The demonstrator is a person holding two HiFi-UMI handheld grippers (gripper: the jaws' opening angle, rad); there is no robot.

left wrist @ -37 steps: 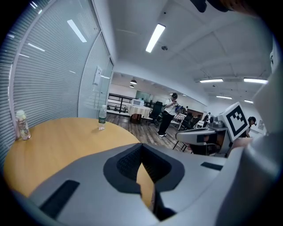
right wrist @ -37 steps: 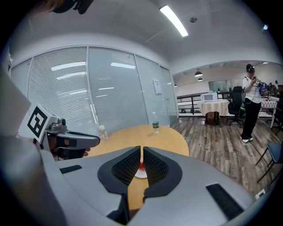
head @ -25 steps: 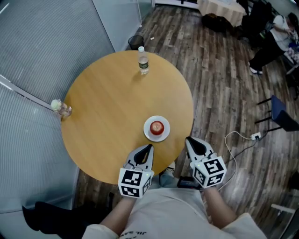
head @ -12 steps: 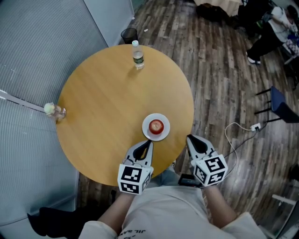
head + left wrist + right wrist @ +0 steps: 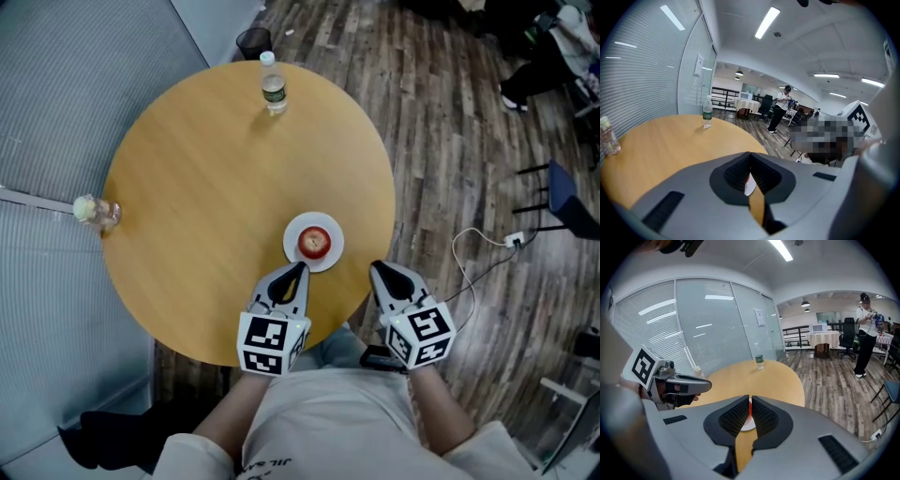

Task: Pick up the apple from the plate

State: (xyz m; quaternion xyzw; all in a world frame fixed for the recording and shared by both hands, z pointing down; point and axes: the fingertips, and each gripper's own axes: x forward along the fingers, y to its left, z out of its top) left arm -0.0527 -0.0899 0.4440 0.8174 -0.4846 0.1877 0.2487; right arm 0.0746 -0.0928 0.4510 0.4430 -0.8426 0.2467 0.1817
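A red apple [image 5: 314, 242] sits on a small white plate [image 5: 293, 249] near the front edge of the round wooden table [image 5: 206, 206]. My left gripper [image 5: 298, 269] hovers just short of the plate's near left rim, jaws shut and empty. My right gripper [image 5: 375, 267] is at the table's edge, right of the plate, also shut and empty. In the left gripper view the left gripper [image 5: 750, 155] shows only a sliver of plate [image 5: 749, 186] through its jaw slit. Past the right gripper [image 5: 750, 399], the right gripper view shows a strip of apple [image 5: 750, 409] and plate [image 5: 749, 425].
A water bottle [image 5: 272, 84] stands upright at the table's far edge. A small bottle [image 5: 94, 211] stands at its left edge beside the glass wall with blinds [image 5: 66, 103]. A cable and power strip [image 5: 511, 242] lie on the wooden floor to the right, near a chair [image 5: 562, 211].
Both grippers have sunk a little and edged toward the plate, jaws still shut. The head view has swung, so the table and bottle sit higher in the picture.
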